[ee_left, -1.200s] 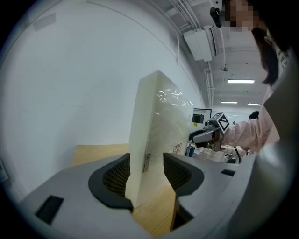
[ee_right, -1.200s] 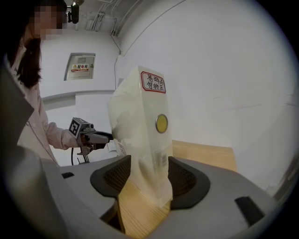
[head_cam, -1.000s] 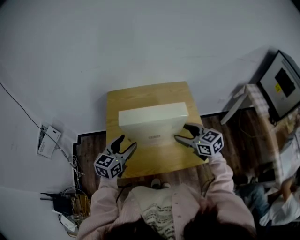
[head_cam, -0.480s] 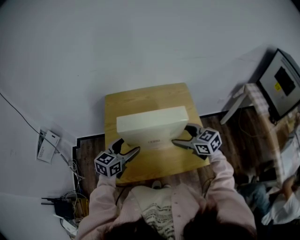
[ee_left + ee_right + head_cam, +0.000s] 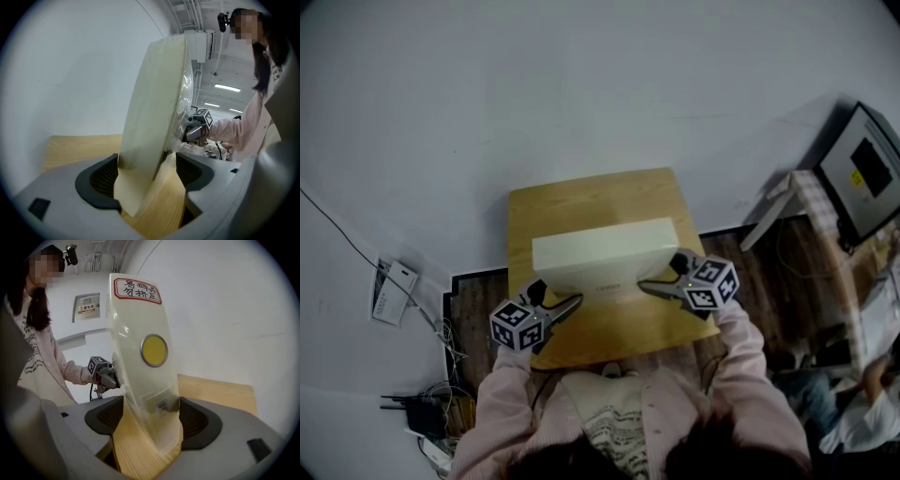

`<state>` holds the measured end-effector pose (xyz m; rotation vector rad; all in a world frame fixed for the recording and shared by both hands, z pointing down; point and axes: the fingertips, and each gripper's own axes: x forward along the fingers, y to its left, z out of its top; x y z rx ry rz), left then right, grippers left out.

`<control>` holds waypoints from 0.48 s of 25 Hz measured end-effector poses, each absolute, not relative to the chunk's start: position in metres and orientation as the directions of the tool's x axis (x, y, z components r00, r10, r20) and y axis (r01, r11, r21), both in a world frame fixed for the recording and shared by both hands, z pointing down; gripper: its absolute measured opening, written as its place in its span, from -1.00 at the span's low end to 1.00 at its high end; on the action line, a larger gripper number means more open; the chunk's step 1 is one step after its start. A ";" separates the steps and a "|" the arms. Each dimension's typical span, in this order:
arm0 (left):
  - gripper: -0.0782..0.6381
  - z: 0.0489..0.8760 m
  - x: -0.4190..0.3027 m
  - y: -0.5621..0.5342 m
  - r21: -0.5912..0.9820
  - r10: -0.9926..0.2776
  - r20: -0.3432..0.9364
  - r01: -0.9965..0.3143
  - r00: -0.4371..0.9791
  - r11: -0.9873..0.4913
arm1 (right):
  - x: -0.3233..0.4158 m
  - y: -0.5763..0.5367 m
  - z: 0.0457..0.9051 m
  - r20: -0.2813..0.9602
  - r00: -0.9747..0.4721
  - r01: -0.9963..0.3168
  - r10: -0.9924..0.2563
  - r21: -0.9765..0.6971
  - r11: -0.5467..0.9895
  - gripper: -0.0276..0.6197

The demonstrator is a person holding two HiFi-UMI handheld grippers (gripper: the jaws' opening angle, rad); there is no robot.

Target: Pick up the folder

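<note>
Wooden table, pale folder, white wall

Between dark grey fingers, the folder is cream with a yellow disc; the surface is wood-grained.

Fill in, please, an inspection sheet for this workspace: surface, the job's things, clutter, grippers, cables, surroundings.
Surface: small light wooden table, bare around the folder.
Job's things: white folder, upright; the narrow end at the right gripper carries a yellow disc and a red-framed label.
Clutter: nothing seen on the table.
Grippers: left gripper, jaws apart around one folder end, with a gap at one pad. Right gripper, both pads on the other end.
Cables: thin black cable across the pale floor; tangle of wires beside the table.
Surroundings: white box on the floor; monitor at the right.
</note>
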<state>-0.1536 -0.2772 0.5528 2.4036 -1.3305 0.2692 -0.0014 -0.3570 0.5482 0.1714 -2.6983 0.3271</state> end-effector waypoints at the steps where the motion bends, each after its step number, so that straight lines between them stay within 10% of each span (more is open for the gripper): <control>1: 0.28 0.554 -0.153 -0.278 0.229 -0.771 0.345 -0.845 0.535 -0.483 | -0.002 -0.357 0.548 0.418 -0.906 -0.164 -0.067 -0.202 0.966 0.24; 12: 0.21 0.557 -0.157 -0.279 0.192 -0.774 0.349 -0.849 0.528 -0.493 | -0.002 -0.359 0.551 0.414 -0.907 -0.150 -0.070 -0.162 0.975 0.17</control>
